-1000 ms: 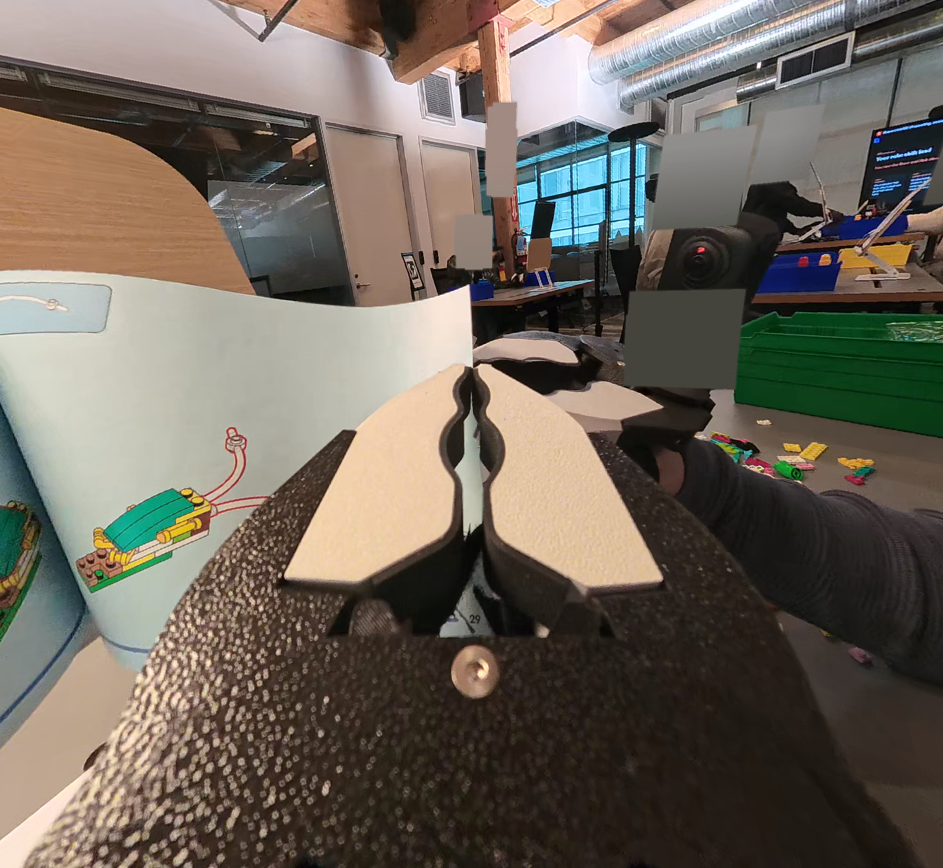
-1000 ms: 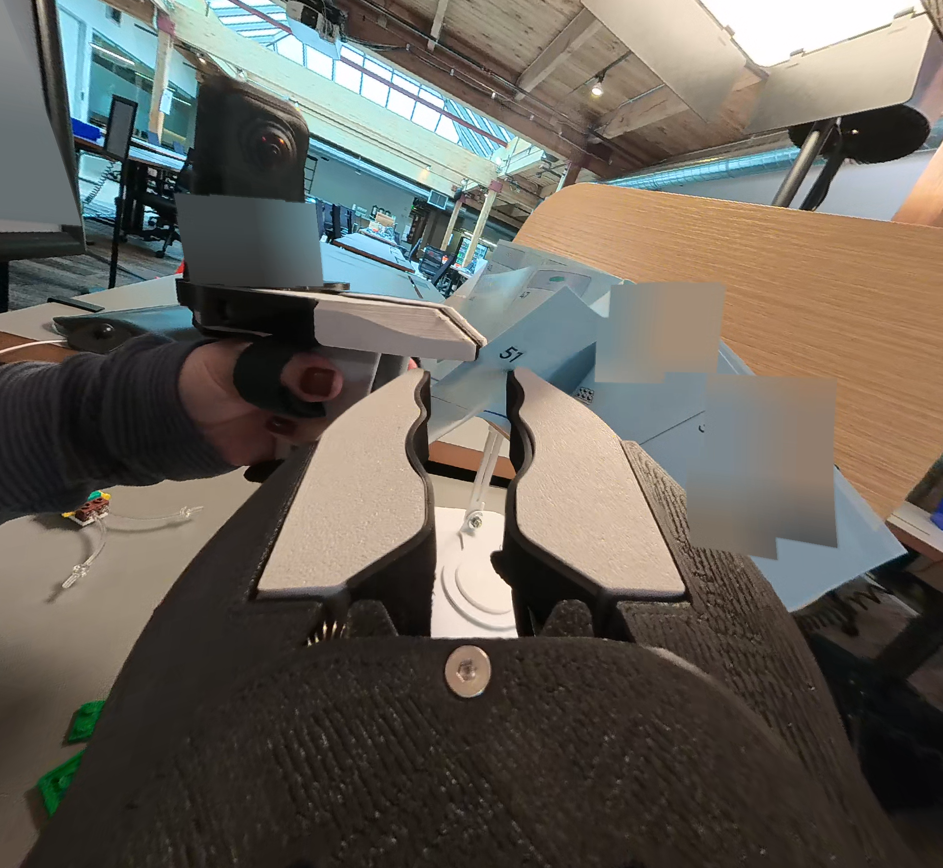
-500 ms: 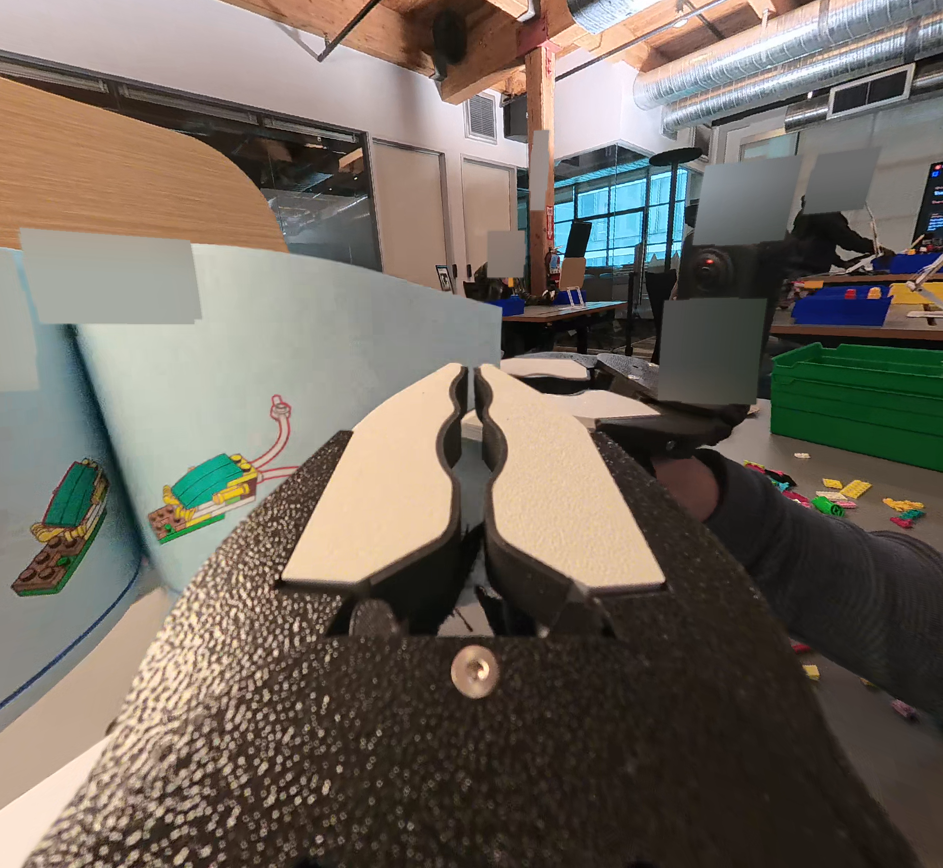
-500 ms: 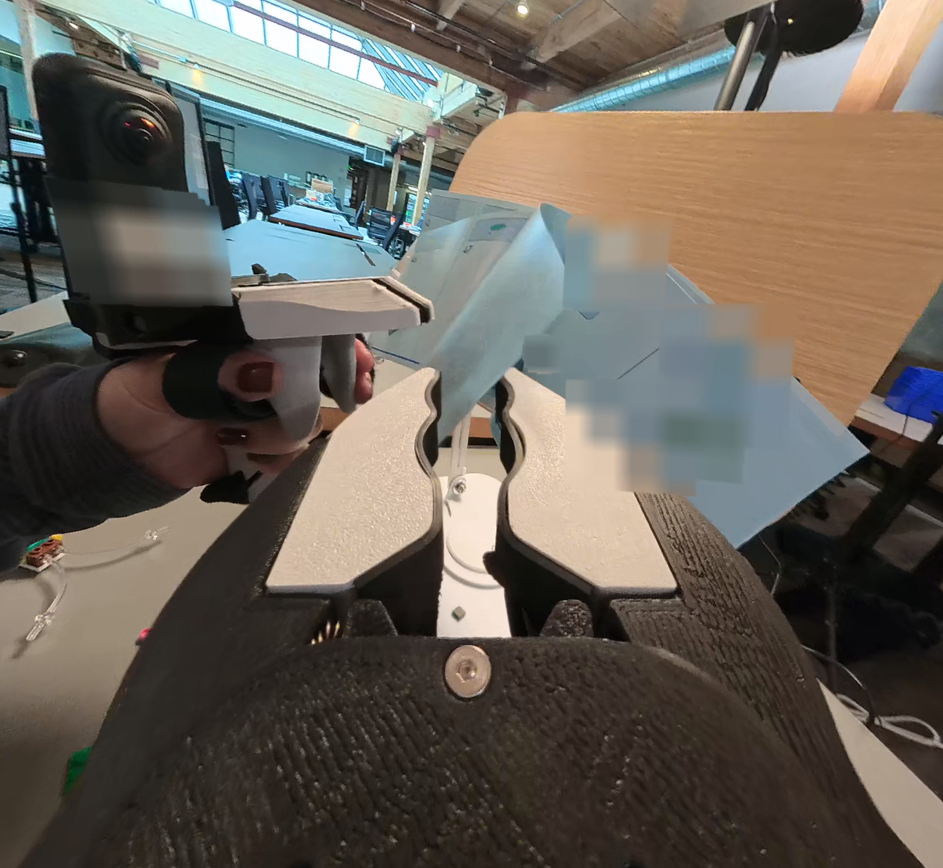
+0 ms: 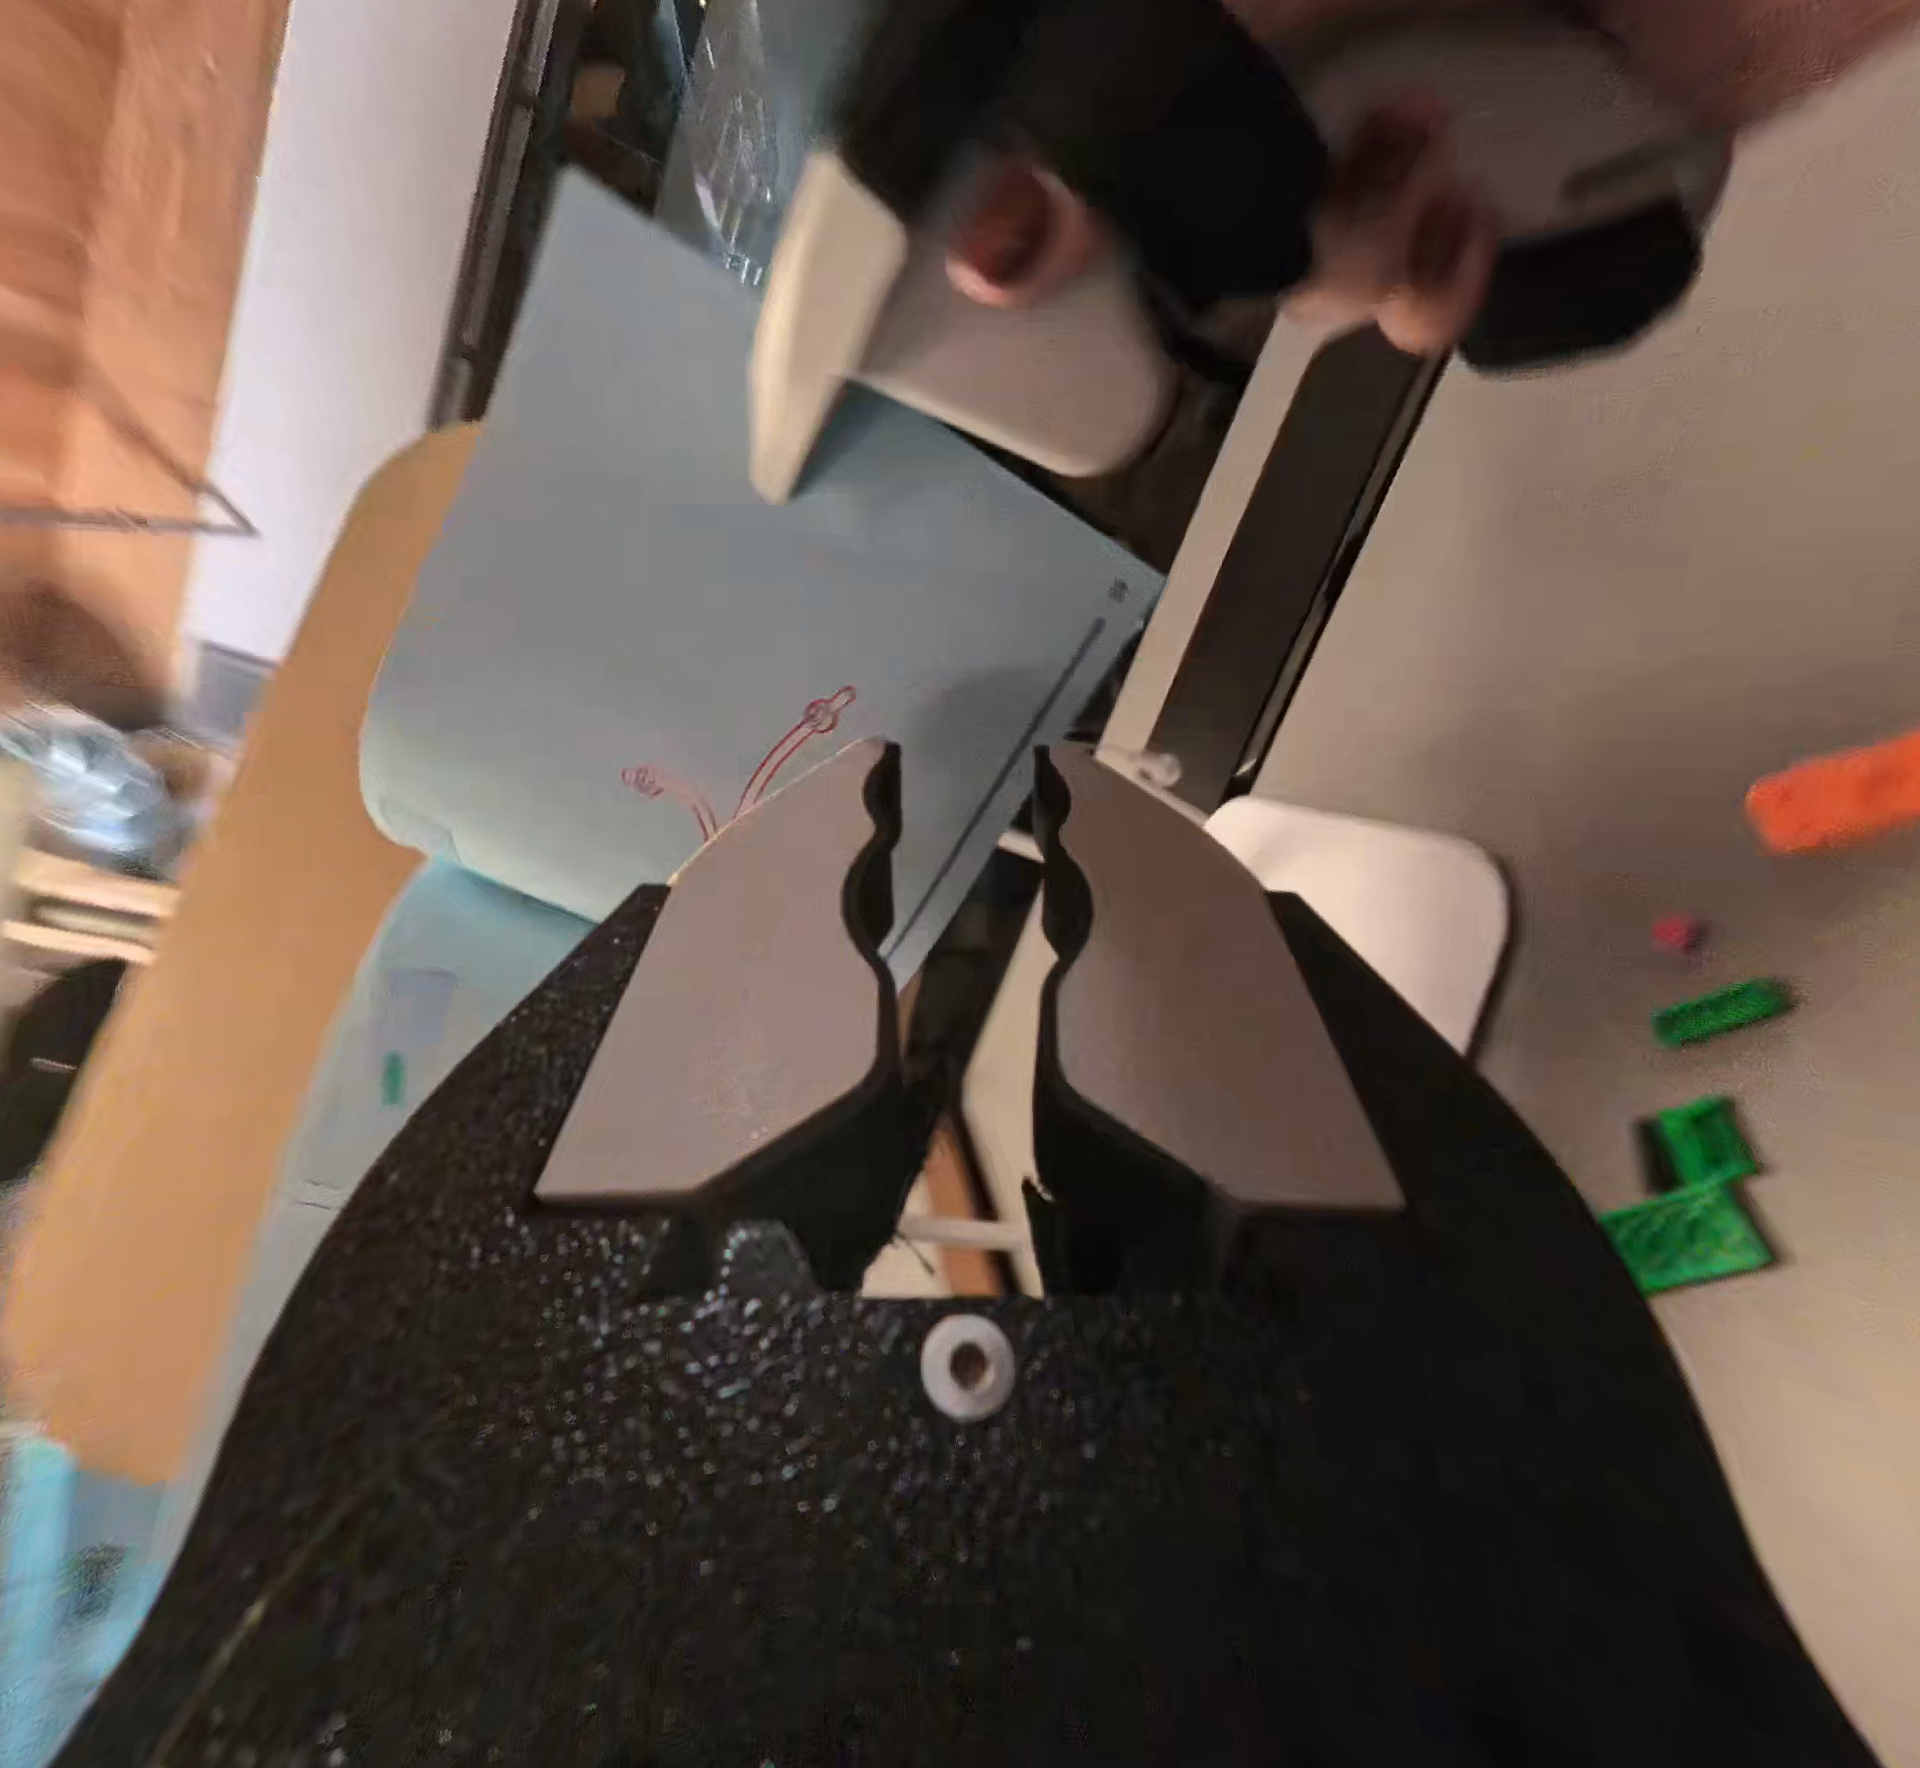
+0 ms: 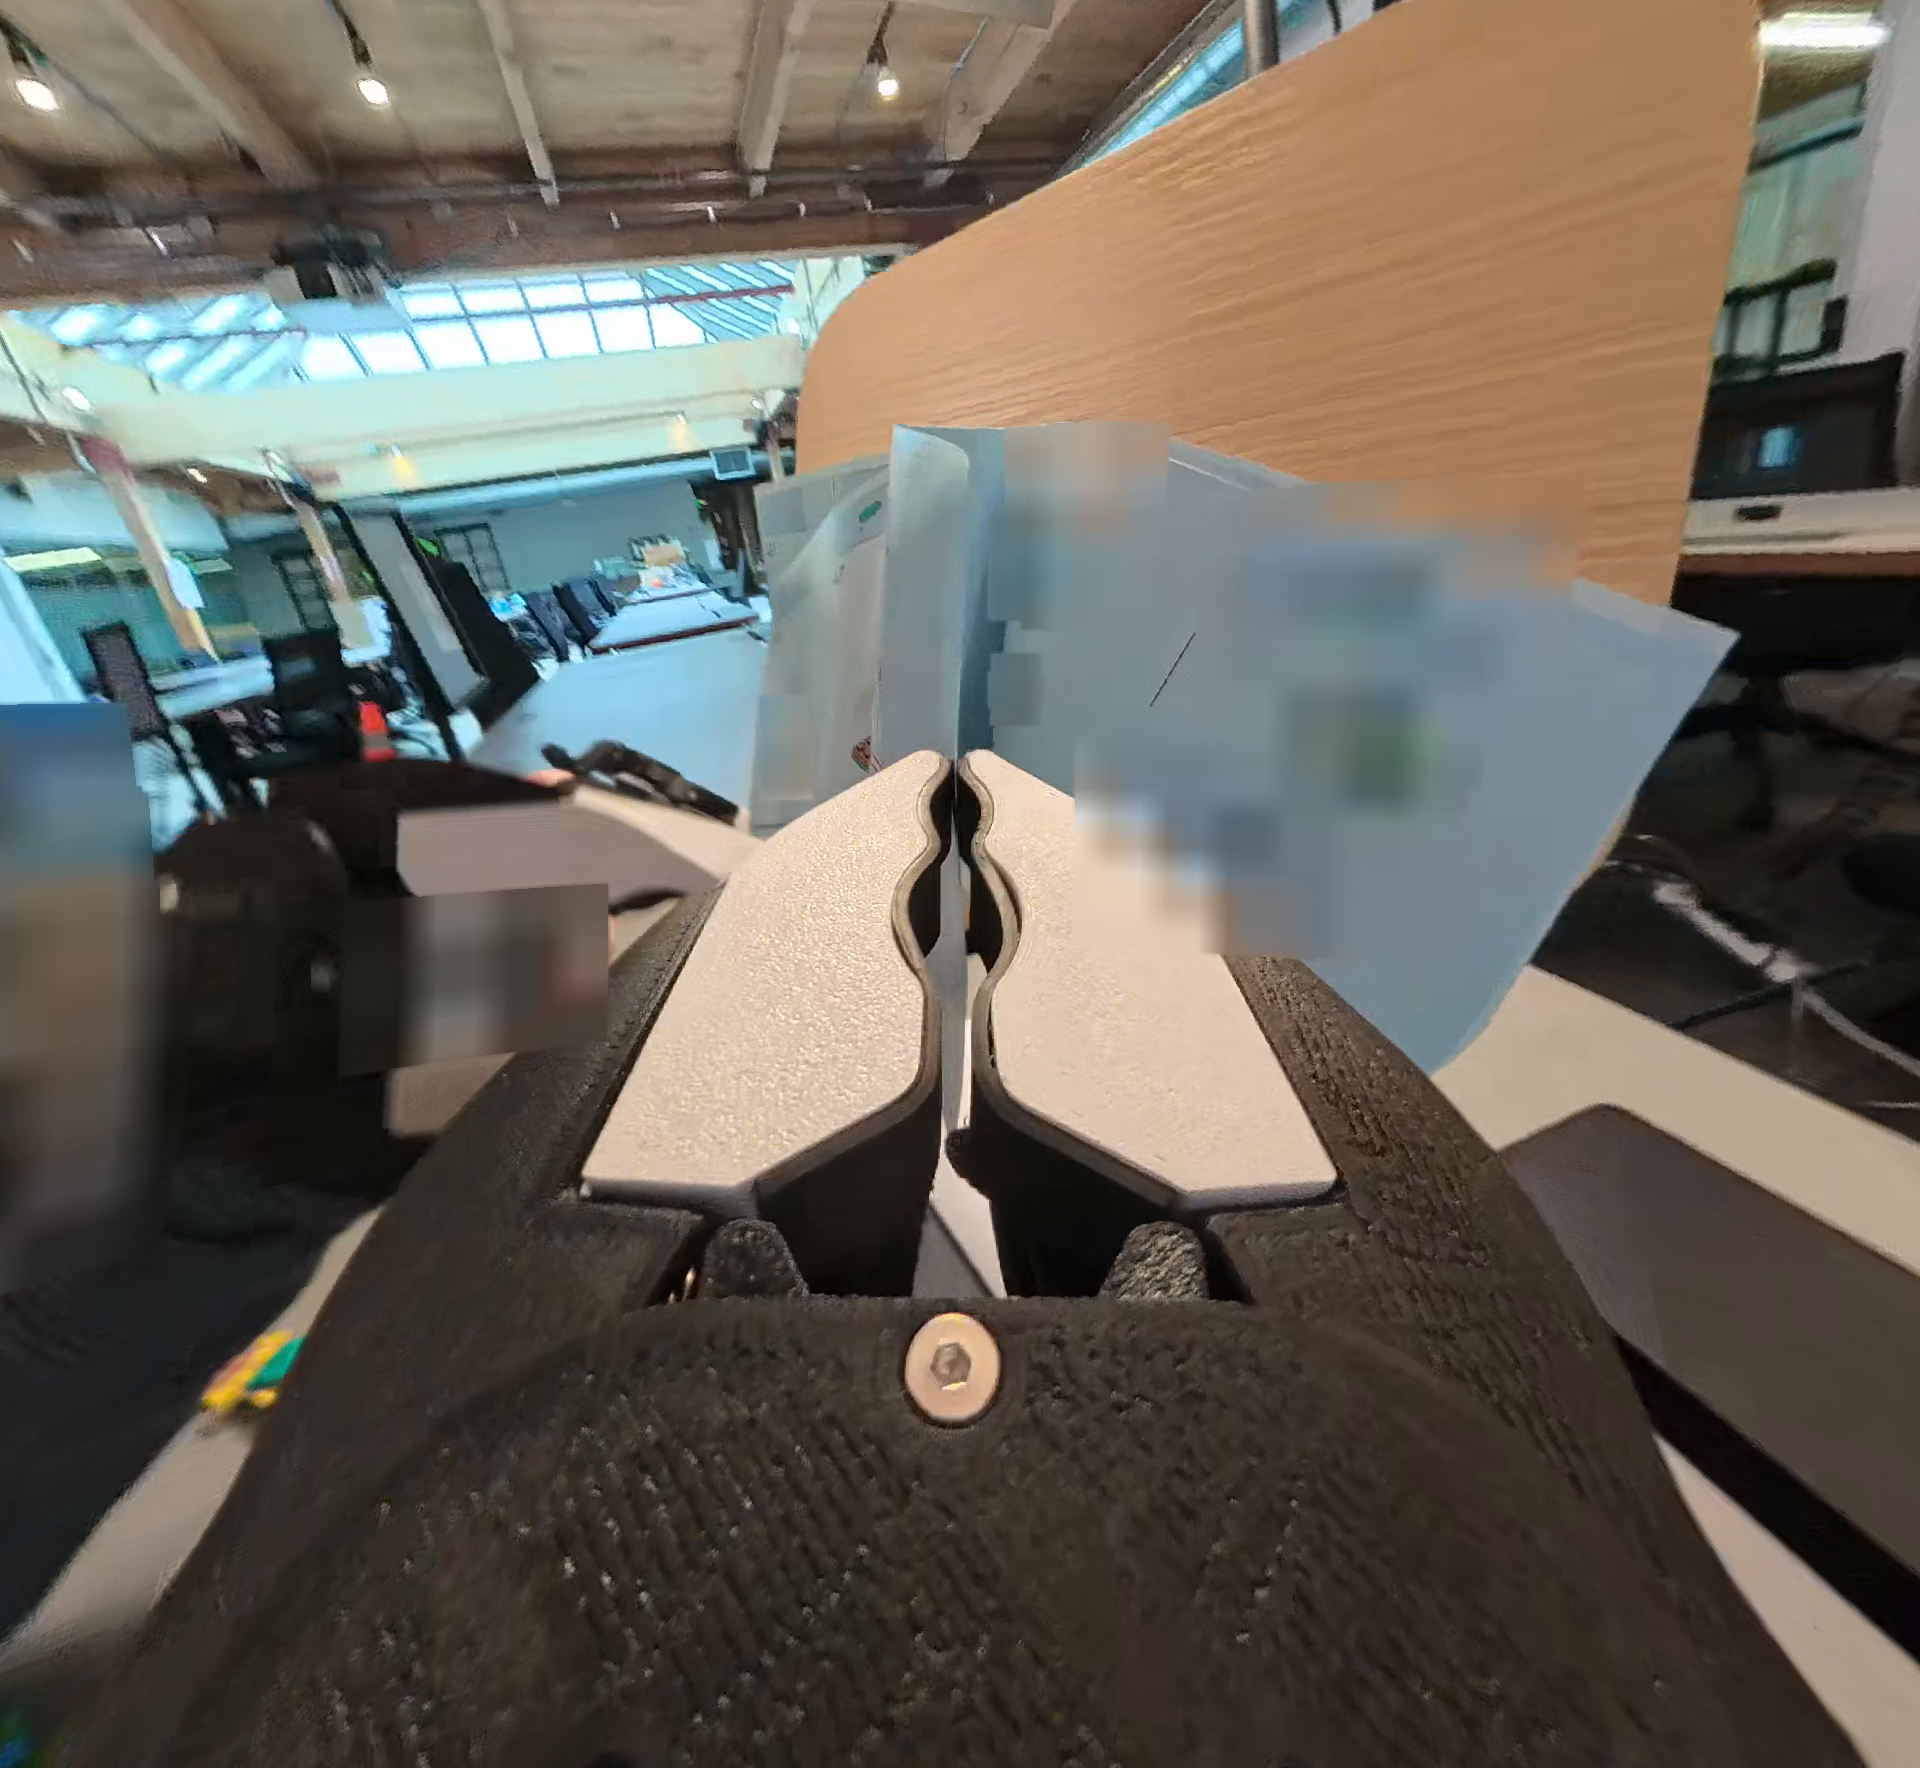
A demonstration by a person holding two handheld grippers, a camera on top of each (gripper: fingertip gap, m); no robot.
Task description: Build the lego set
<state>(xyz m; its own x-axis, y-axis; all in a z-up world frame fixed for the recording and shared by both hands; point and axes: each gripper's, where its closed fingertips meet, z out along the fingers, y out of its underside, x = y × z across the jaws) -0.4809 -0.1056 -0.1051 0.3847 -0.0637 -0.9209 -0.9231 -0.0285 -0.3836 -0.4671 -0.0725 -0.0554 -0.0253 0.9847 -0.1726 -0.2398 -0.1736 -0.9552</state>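
Note:
The light blue instruction booklet stands open on a white stand in front of me. My right gripper is shut on the edge of one page, which runs thin between its fingers. In the blurred, tilted left wrist view my left gripper is open and empty, with a page showing a drawn model just beyond its tips. A finger of the right gripper, held by a hand, is above that page. The left gripper also shows in the right wrist view, low on the left.
Green flat Lego pieces, an orange piece and a small pink one lie on the grey table to the right. The stand's white base is beside them. A wooden panel rises behind the booklet.
My left gripper has let go of the page, opened, and swung down and tilted. My right gripper has closed on a page edge.

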